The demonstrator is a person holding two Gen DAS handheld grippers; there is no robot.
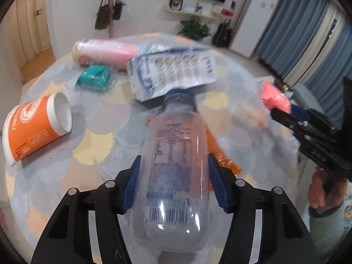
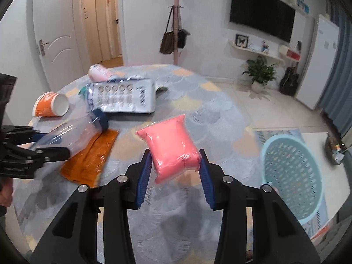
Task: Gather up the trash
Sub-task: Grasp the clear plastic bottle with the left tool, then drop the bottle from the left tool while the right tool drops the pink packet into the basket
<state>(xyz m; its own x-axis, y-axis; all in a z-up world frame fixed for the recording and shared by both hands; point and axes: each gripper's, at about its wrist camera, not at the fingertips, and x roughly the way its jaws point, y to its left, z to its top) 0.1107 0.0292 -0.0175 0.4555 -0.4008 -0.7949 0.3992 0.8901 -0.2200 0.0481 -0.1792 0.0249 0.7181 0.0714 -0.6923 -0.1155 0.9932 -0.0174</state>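
My left gripper (image 1: 173, 165) is shut on a clear plastic bottle (image 1: 173, 162) with a dark blue cap, held above the table; it also shows in the right wrist view (image 2: 74, 135). My right gripper (image 2: 175, 157) is shut on a pink plastic-wrapped packet (image 2: 172, 145), held above the table; that packet shows at the right in the left wrist view (image 1: 275, 98). On the round table (image 2: 198, 110) lie an orange paper cup (image 1: 35, 127), a white-and-blue printed bag (image 1: 173, 72), a pink tube (image 1: 105, 52), a teal packet (image 1: 93, 77) and an orange wrapper (image 2: 90, 156).
A light blue perforated basket (image 2: 292, 176) stands on a mat to the right of the table. A coat stand with bags (image 2: 173, 35), a potted plant (image 2: 259, 74), a guitar (image 2: 289, 81) and a white fridge (image 2: 319, 66) stand by the far wall.
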